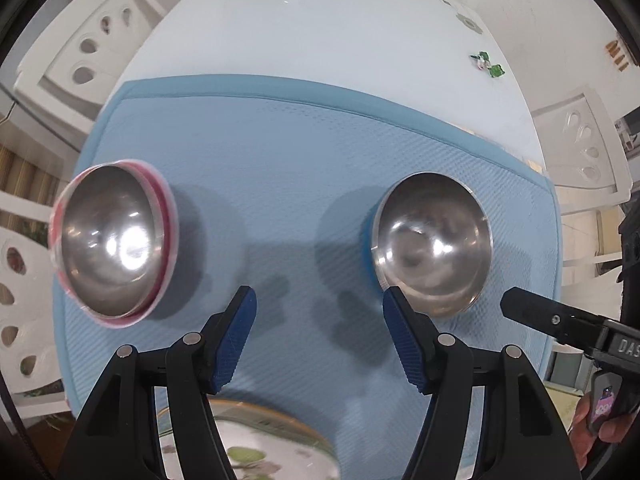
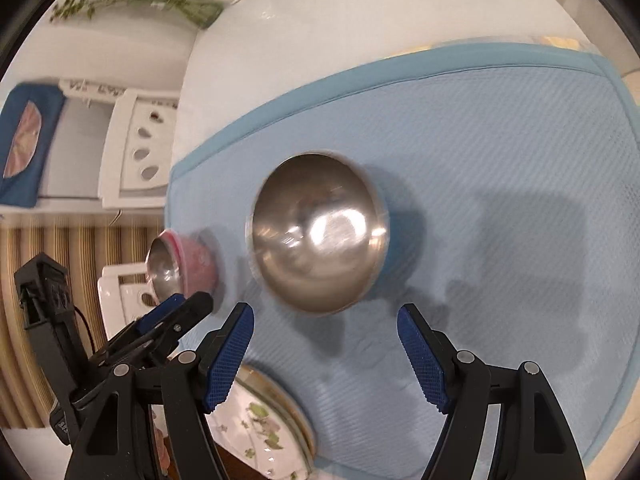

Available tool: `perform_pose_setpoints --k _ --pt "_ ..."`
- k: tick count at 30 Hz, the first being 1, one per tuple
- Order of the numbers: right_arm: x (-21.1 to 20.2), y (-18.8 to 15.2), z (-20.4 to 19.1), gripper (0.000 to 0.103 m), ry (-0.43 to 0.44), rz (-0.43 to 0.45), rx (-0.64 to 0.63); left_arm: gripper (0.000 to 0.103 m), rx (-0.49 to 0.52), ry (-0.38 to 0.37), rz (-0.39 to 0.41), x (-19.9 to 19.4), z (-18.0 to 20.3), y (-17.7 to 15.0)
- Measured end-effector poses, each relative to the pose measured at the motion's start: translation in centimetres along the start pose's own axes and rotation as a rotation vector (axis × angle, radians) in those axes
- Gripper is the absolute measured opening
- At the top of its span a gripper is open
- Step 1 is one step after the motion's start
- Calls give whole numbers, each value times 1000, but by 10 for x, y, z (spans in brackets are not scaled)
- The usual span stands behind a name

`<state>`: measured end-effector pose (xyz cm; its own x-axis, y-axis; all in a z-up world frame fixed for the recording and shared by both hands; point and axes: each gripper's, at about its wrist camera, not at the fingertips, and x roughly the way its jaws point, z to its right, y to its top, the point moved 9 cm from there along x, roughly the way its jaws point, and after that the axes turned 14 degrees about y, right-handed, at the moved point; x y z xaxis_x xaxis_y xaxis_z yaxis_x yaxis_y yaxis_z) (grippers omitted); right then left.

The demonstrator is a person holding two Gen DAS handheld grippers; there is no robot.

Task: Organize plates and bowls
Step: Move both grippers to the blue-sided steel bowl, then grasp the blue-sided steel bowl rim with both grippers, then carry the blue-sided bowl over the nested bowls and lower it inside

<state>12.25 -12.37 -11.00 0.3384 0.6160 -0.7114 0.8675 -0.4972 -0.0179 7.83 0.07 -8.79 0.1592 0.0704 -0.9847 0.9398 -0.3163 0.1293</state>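
Left claw (image 1: 316,300) spread wide, holding nothing, above blue mat (image 1: 280,152) on white table (image 1: 304,28). Right claw (image 2: 325,318) also wide, nothing held. 2 steel bowls on mat, well apart: red-rimmed bowl (image 1: 110,240) at left, blue-based bowl (image 1: 432,244) at right. Floral plate (image 1: 272,448) at mat's near edge, under left claw.

The left gripper (image 1: 318,304) hangs with its blue-padded fingers (image 1: 236,336) spread wide and nothing between them; the right gripper (image 2: 325,322) is likewise parted and empty, its pads (image 2: 420,354) well apart. Each shows at the edge of the other's view, side by side; a hand (image 1: 588,432) grips the right gripper's handle.
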Motion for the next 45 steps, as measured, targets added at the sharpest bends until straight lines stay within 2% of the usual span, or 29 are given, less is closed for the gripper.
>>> perform_pose_setpoints --k 3,6,9,18,20,21,23,25,29,31,35,45 --pt "2 10 16 72 27 -6 14 64 -6 -3 -12 10 15 6" --pt "7 20 23 72 65 13 -5 64 -3 24 -33 29 26 4" --pt "23 23 27 72 74 -12 -24 64 -17 26 -54 43 31 0" --pt "53 32 40 72 10 -76 -84 62 -67 36 -86 73 38 -6" --pt "57 33 45 72 8 -79 -73 55 -62 31 -84 77 41 -7" --pt "59 34 49 69 3 -76 -64 51 -65 19 -81 77 42 -6" --pt "57 39 51 62 3 -52 -42 31 -59 -18 -64 74 48 -6" --pt "55 43 54 44 -29 -37 -40 18 -20 -37 -33 68 55 -4" --pt "53 42 53 29 -17 -37 -44 15 10 -34 -12 63 56 -3" --pt "53 37 51 17 12 -44 -32 15 20 -40 -11 61 56 -1" --pt "53 30 47 16 -23 -39 -29 15 60 -34 -6 58 55 -3" --pt "48 21 16 17 -33 -9 -3 15 77 -64 11 38 40 -2"
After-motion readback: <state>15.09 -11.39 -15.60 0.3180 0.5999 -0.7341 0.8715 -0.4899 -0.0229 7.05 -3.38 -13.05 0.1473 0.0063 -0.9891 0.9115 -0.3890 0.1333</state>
